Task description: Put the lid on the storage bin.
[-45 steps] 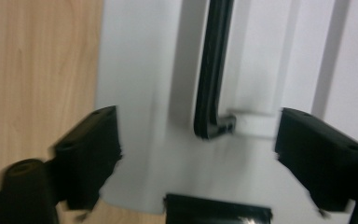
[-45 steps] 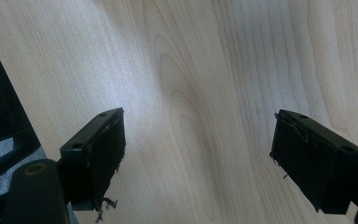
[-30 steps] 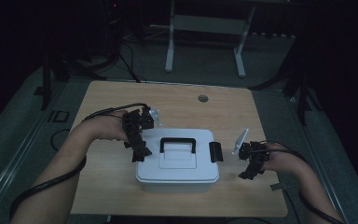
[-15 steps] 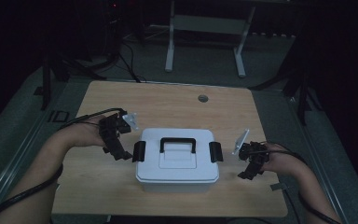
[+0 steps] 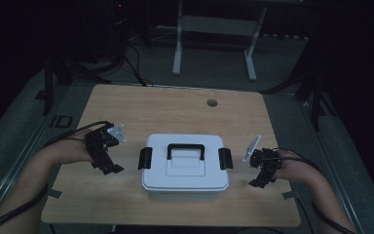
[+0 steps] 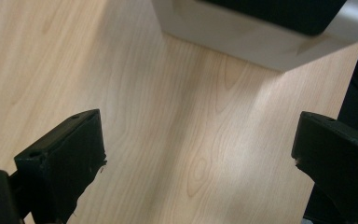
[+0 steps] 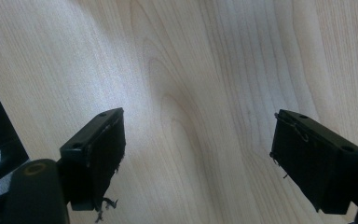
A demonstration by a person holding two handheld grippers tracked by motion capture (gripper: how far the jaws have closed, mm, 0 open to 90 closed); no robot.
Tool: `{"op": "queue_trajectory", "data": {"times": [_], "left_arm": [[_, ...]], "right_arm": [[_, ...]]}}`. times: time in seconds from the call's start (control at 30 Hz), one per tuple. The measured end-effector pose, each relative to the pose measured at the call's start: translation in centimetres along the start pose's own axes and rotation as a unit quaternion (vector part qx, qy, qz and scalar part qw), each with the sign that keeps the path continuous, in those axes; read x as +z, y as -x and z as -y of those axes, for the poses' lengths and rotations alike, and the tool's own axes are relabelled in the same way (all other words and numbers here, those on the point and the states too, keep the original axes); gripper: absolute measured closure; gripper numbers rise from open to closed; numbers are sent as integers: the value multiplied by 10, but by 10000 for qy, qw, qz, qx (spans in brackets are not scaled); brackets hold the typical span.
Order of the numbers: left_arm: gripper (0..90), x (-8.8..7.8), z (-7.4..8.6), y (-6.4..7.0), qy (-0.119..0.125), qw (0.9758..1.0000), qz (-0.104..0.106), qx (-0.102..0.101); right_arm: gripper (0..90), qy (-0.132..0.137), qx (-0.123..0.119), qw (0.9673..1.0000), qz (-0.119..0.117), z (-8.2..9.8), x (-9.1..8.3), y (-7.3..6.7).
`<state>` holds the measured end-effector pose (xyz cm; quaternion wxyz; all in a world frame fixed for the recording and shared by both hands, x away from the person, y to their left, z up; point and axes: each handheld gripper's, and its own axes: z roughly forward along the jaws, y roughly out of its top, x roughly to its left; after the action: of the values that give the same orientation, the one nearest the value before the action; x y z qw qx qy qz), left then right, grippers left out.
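Note:
A white plastic box point(image 5: 185, 169) with a black carry handle point(image 5: 185, 147) and black side latches stands mid-table toward the near edge. My left gripper point(image 5: 108, 166) hovers over bare wood a hand's width left of the box, open and holding nothing. In the left gripper view the jaws stand wide apart point(image 6: 196, 158) and the box's lower corner point(image 6: 242, 39) lies ahead. My right gripper point(image 5: 259, 181) sits just right of the box, also open; its jaws point(image 7: 198, 158) frame only bare table.
The wooden table point(image 5: 175, 112) has a round cable grommet point(image 5: 212, 103) at the back centre. Tape marks point(image 5: 290, 195) sit near the front corners. Dark floor, cables and a white desk frame point(image 5: 214, 24) lie beyond the far edge.
My left gripper has drawn away from the box's left latch, leftward and toward the near edge. The right gripper has barely moved. The box stays put.

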<state>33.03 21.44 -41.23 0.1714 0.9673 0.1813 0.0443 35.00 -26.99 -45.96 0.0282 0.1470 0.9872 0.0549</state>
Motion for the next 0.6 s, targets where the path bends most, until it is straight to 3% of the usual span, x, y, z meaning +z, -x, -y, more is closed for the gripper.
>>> {"op": "queue_trajectory", "data": {"times": [0.23, 0.6], "left_arm": [[23, 11, 15, 3, -95, 9999, -13, -34], [23, 28, 34, 6, 34, 9998, 82, -158]], "right_arm": [[170, 8, 15, 10000, 2, 0, 3, -1], [170, 131, 40, 9999, 34, 5, 9, -2]]}}
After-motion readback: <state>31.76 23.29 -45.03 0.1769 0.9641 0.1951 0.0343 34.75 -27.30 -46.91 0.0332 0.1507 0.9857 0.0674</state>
